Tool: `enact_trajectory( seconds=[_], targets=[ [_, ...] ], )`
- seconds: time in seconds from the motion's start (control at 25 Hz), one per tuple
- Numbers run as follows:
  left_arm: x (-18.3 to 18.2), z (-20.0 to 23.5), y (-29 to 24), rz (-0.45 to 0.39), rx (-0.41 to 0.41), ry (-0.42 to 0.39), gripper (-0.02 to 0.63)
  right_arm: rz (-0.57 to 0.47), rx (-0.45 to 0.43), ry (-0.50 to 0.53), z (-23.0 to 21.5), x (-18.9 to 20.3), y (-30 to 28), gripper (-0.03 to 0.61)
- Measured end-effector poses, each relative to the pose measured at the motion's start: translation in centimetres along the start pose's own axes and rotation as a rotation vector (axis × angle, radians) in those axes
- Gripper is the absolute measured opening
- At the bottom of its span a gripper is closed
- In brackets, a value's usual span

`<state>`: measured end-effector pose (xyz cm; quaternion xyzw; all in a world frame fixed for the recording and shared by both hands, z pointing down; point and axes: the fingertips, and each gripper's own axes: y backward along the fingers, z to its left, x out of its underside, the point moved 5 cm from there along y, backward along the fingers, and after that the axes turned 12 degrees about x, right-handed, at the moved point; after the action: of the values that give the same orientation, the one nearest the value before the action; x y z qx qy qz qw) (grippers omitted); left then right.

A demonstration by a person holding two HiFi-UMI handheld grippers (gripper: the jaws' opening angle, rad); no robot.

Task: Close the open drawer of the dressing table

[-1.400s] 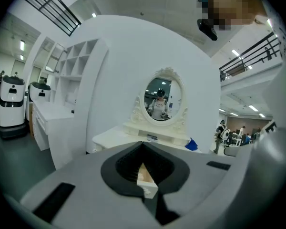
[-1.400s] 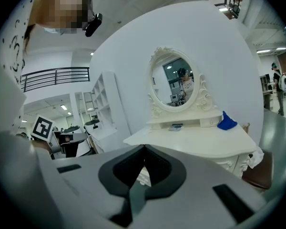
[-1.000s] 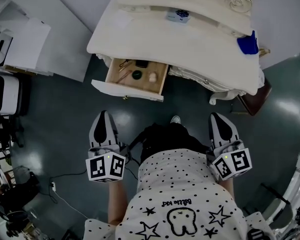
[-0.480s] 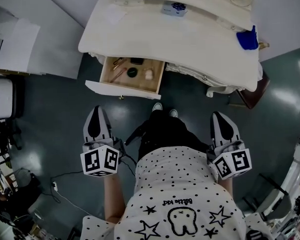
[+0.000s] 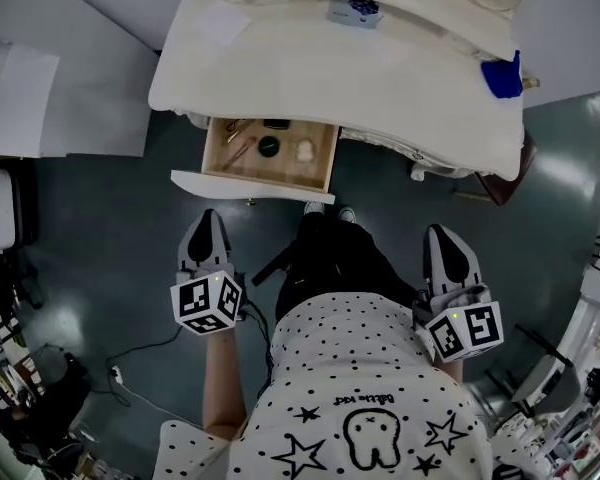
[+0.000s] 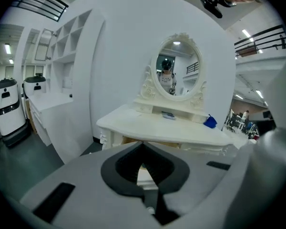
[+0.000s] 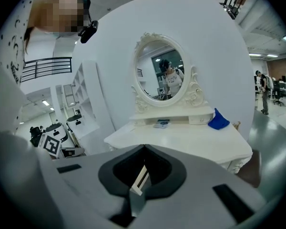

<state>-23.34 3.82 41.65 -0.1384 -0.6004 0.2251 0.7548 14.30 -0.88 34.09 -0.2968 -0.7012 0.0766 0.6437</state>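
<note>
closest to you, your 2 grippers hang low over the dark floor [image 5: 100, 238]. the left gripper [image 5: 209, 220] has its 2 fingers pressed together with nothing between them. the right gripper [image 5: 443, 233] is the same: fingers pressed together, nothing held. neither one touches anything.

just past the left gripper is the drawer [image 5: 250, 185]. it sticks far out from the left part of the dressing table [image 5: 360, 78], with its white front facing you. the left gripper is near that front but apart from it. the right gripper is well apart from it, off to the right. inside the drawer lie a small black round thing [image 5: 269, 147], a pale little thing [image 5: 305, 151] and some thin sticks [image 5: 238, 144].

farther on, the table top has a small box [image 5: 354, 10] on its back shelf and a blue thing [image 5: 502, 76] at the right end. the oval mirror [image 6: 174, 73] stands at the very back.

so none of the job looks done yet: the drawer is wide open. what is left, i think, is to bring the left gripper up to the white front and push it straight in until the front sits flat with the table.
</note>
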Motion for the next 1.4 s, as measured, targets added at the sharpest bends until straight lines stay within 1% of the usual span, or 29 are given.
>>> enact_trajectory(
  seconds=[0.28, 0.44, 0.6, 0.64, 0.68, 0.72, 0.76, 0.84, 0.92, 1.16, 1.32, 1.36, 1.4],
  targets=[
    [5.2, 2.5, -2.8, 0.168, 0.094, 0.036, 0.012, 0.041, 0.023, 0.004, 1.9, 0.9, -1.1, 0.009],
    [8.4, 3.6, -4.3, 0.288, 0.159, 0.061, 0.012, 0.053, 0.056, 0.012, 1.8, 0.7, -1.0, 0.009],
    [11.8, 4.4, -6.3, 0.401, 0.186, 0.059, 0.014, 0.067, 0.082, 0.028, 1.3, 0.7, -1.1, 0.009],
    [12.5, 4.5, -6.9, 0.423, 0.198, 0.064, 0.018, 0.069, 0.087, 0.031, 1.2, 0.8, -1.2, 0.009],
    [13.1, 4.5, -7.5, 0.442, 0.209, 0.074, 0.071, 0.072, 0.091, 0.031, 1.1, 0.9, -1.4, 0.009],
    [13.6, 4.5, -8.0, 0.457, 0.219, 0.084, 0.118, 0.076, 0.095, 0.03, 1.1, 1.0, -1.5, 0.009],
    [14.1, 4.4, -8.6, 0.471, 0.228, 0.092, 0.136, 0.079, 0.098, 0.029, 1.0, 1.1, -1.6, 0.009],
    [15.0, 4.0, -9.7, 0.501, 0.239, 0.093, 0.166, 0.083, 0.103, 0.029, 0.9, 1.2, -1.6, 0.009],
    [15.9, 3.7, -10.5, 0.536, 0.243, 0.091, 0.178, 0.084, 0.105, 0.032, 0.9, 1.2, -1.5, 0.009],
    [17.6, 3.2, -12.4, 0.599, 0.222, 0.076, 0.181, 0.082, 0.125, 0.026, 0.5, 1.1, -1.3, 0.009],
    [17.9, 3.6, -12.9, 0.611, 0.186, 0.06, 0.181, 0.082, 0.136, 0.028, 0.5, 1.2, -1.2, 0.009],
    [17.9, 3.7, -13.0, 0.615, 0.179, 0.055, 0.177, 0.082, 0.14, 0.028, 0.5, 1.2, -1.2, 0.009],
    [17.9, 3.8, -13.0, 0.62, 0.174, 0.05, 0.151, 0.083, 0.144, 0.028, 0.5, 1.2, -1.3, 0.009]
  ],
)
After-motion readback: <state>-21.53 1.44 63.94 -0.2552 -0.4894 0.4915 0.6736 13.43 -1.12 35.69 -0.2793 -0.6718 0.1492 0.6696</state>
